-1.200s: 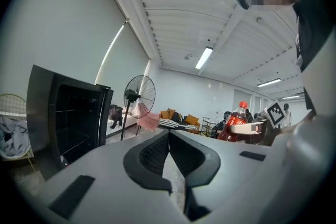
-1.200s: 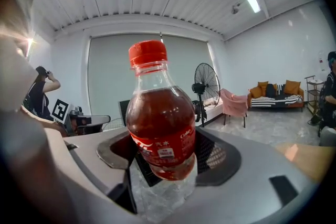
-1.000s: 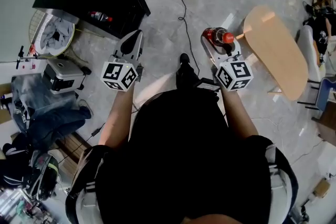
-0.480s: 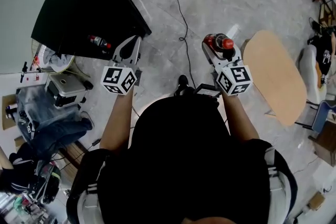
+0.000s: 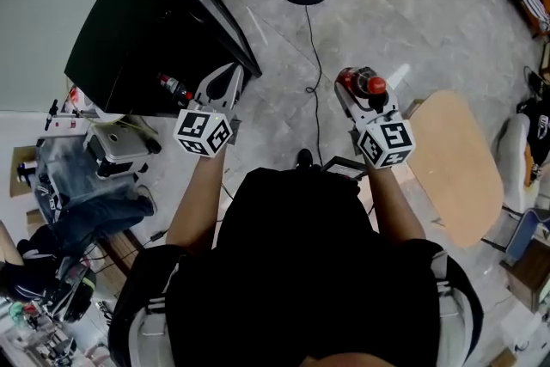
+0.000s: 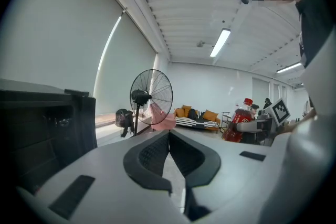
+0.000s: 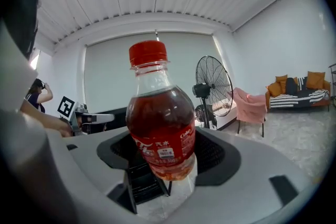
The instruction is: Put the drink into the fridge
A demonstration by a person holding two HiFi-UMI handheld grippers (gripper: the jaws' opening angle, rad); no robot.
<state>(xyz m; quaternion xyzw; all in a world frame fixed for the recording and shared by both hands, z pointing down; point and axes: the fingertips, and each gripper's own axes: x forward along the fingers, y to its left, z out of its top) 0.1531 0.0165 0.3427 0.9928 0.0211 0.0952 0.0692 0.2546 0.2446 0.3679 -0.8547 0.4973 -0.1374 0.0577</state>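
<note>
One bottle (image 7: 160,123) stood upright, clamped by the fingers of the right gripper (image 5: 359,90); the left gripper (image 6: 169,136) had its fingers shut, empty. Carrying it level toward the open fridge (image 5: 129,47) looked wisest.

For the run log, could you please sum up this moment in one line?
left gripper: shut, empty | right gripper: shut on bottle | fridge: door open, bottle not yet inside
</note>
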